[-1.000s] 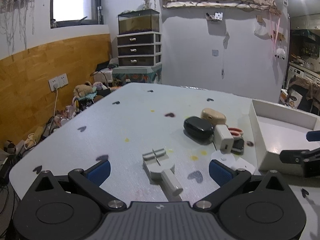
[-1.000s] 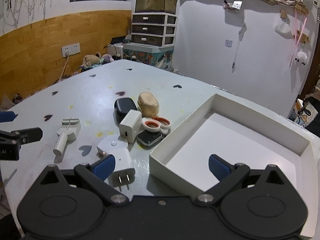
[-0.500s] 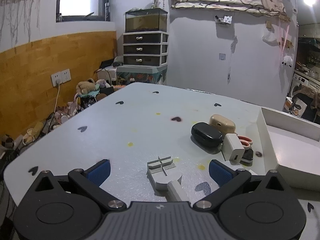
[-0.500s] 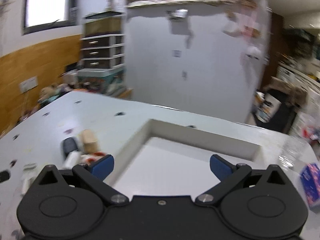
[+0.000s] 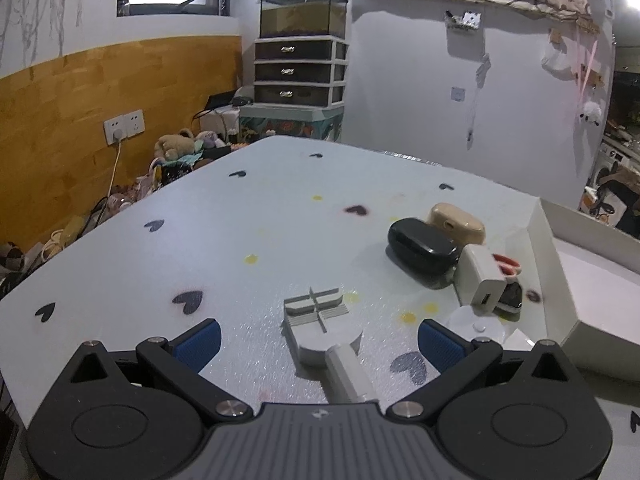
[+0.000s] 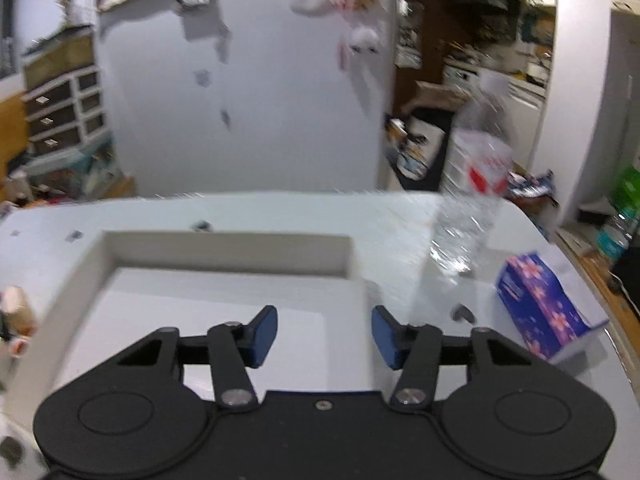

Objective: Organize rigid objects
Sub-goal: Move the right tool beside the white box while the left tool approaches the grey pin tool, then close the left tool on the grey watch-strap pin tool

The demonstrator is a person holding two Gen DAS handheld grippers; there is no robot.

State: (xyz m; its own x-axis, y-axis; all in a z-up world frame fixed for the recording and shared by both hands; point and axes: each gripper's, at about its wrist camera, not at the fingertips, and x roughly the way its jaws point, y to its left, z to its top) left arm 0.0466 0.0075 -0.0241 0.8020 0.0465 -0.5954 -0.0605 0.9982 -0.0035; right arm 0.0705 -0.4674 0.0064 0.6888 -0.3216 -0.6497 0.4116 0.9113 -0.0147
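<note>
Approach step. The left hand-held gripper (image 5: 319,338), jaws wide and empty, straddles the grey tool (image 5: 322,330) lying on the counter (image 5: 248,220). The right hand-held gripper (image 6: 324,336), narrowed and empty, hovers over the white tray (image 6: 228,246). Next move, by judgement: lower, close on the tool.

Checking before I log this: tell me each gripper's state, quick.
Left gripper: open, empty, gray tool between its fingers.
Right gripper: open, empty, over the white box.

Bare table (image 5: 256,216) stretches left of the grey tool (image 5: 320,324); chargers and cases (image 5: 448,256) crowd its right
</note>
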